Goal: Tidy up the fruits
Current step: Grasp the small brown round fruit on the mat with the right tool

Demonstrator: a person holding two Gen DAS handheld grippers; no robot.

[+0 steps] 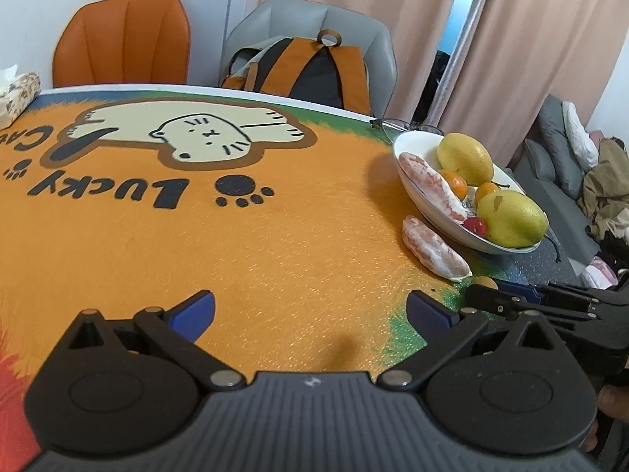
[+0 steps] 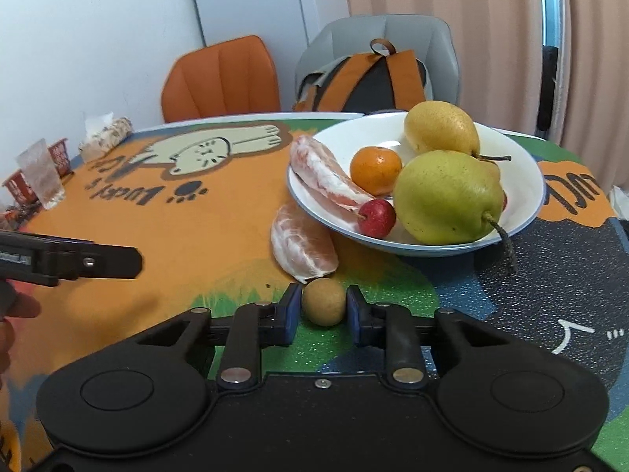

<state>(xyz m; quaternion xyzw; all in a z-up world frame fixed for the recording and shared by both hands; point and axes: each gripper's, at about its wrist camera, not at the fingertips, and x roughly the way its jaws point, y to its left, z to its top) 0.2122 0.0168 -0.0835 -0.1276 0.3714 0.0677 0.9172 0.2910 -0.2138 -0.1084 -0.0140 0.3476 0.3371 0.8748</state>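
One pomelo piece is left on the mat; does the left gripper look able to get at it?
Probably yes: the left gripper is open and empty, with bare mat between it and the pomelo piece, though the right gripper sits close alongside.

On the table covered with an orange cartoon-cat mat (image 2: 188, 244), a round white ceramic bowl (image 2: 526, 181) sits at the right and holds two yellow-green pears (image 2: 444, 196), a small orange mandarin (image 2: 375, 169), a small red fruit (image 2: 377, 218) and a peeled pink pomelo segment (image 2: 326, 181). A second peeled pomelo segment (image 2: 302, 246) lies on the mat just beside the bowl's near-left rim. Nearer still sits a small round brown longan (image 2: 324, 301), between the pads of the right gripper (image 2: 323, 310); the left gripper (image 1: 310, 314) hangs left of it.
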